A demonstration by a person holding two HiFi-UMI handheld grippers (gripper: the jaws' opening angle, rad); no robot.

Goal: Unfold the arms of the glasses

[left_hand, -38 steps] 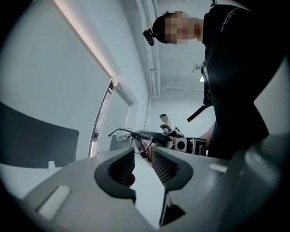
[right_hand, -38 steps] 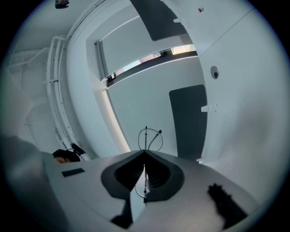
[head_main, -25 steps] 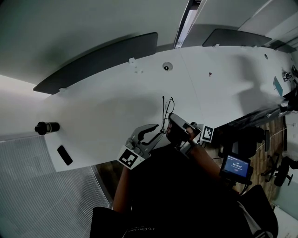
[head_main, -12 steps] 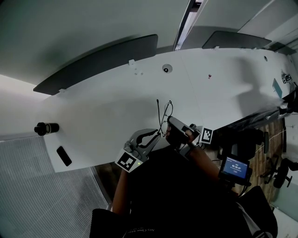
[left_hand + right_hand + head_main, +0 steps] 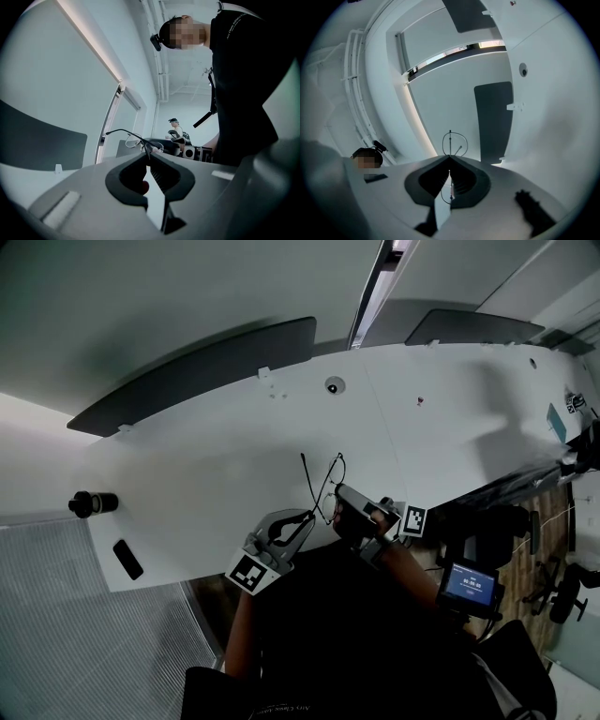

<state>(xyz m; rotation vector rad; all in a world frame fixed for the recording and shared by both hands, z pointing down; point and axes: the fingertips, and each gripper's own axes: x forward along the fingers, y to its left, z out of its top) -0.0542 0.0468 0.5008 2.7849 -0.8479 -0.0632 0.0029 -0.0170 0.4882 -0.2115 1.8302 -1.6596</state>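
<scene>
The thin black wire glasses [image 5: 330,486] are held above the near edge of the white table [image 5: 187,474]. One arm [image 5: 307,468] sticks out up and to the left. My right gripper [image 5: 339,495] is shut on the frame; in the right gripper view a round lens [image 5: 454,142] shows just past the closed tips [image 5: 450,159]. My left gripper [image 5: 310,515] comes in from the lower left. Its jaws have just been closing, and its tips [image 5: 149,155] pinch the unfolded arm [image 5: 123,132], which runs off to the left.
A black cylinder [image 5: 92,503] and a flat black slab [image 5: 127,560] lie at the table's left end. A small round fitting [image 5: 331,385] sits mid-table, with dark panels [image 5: 206,371] behind. A small lit screen [image 5: 467,585] stands at the lower right.
The glasses' arm has swung out toward the upper left. My left gripper's jaws have narrowed onto it and drifted slightly left. My right gripper has stayed put.
</scene>
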